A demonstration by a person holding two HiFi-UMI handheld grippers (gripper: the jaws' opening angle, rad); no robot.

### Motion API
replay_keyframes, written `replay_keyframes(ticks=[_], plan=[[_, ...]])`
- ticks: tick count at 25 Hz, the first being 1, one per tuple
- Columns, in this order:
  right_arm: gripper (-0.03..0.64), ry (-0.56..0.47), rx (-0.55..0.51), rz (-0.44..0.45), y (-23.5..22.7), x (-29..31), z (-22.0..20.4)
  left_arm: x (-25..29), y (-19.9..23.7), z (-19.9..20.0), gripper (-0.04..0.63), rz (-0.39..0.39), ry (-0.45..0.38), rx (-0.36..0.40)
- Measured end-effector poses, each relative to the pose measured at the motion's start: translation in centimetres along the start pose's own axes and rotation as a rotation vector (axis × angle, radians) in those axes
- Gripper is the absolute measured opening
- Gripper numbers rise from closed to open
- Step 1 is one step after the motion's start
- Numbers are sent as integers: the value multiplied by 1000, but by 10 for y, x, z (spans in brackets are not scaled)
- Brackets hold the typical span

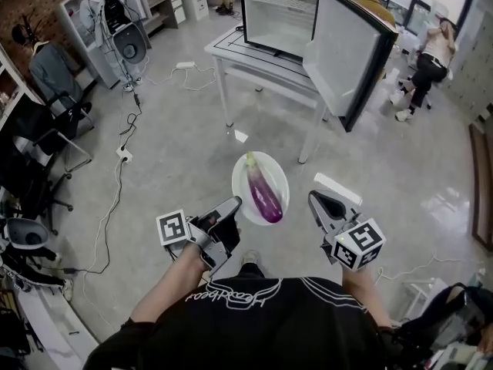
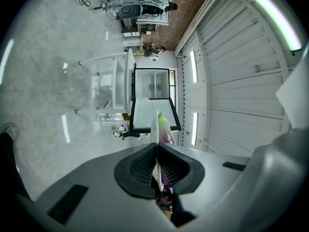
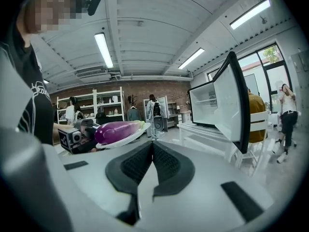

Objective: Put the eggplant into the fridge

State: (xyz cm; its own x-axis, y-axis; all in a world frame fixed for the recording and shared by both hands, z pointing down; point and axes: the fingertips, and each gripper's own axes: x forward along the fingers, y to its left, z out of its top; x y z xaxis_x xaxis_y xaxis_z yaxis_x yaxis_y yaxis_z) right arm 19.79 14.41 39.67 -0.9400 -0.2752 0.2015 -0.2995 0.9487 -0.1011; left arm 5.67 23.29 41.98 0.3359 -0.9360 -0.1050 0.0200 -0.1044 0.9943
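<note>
A purple eggplant [image 1: 264,193] lies on a white plate [image 1: 245,182] that hangs in the air over the grey floor. My left gripper [image 1: 231,206] is shut on the plate's near left rim; in the left gripper view the thin plate edge [image 2: 155,129] sits between the pads, with the eggplant [image 2: 165,129] behind it. To the plate's right, my right gripper [image 1: 314,199] is shut and holds nothing; its own view shows the eggplant [image 3: 116,131] at its left. Ahead, the small fridge [image 1: 277,10] stands on a white table [image 1: 231,52] with its door [image 1: 350,56] swung open.
Cables and a power strip [image 1: 123,154] trail over the floor at left, beside black office chairs [image 1: 35,168]. Two people [image 1: 431,56] are at the back right behind the fridge. The table's legs [image 1: 225,99] stand between me and the fridge.
</note>
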Motion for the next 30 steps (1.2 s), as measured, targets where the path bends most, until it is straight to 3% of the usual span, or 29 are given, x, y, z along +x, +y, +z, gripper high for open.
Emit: replay_keyframes(ticks=[8,13,24,30], plan=[[6,25,-58,-15,-52,110,30,57,4,125,18,-60,12,15],[6,9,-82,-19,-75,162,43,78,9,179,18,-77,4,15],[6,-13,-62,18,-91,223,50,79,4,241,18,-64,-40,39],[6,-34,-62,27,-101,233,52,81,8,252,20,-68,-59,48]])
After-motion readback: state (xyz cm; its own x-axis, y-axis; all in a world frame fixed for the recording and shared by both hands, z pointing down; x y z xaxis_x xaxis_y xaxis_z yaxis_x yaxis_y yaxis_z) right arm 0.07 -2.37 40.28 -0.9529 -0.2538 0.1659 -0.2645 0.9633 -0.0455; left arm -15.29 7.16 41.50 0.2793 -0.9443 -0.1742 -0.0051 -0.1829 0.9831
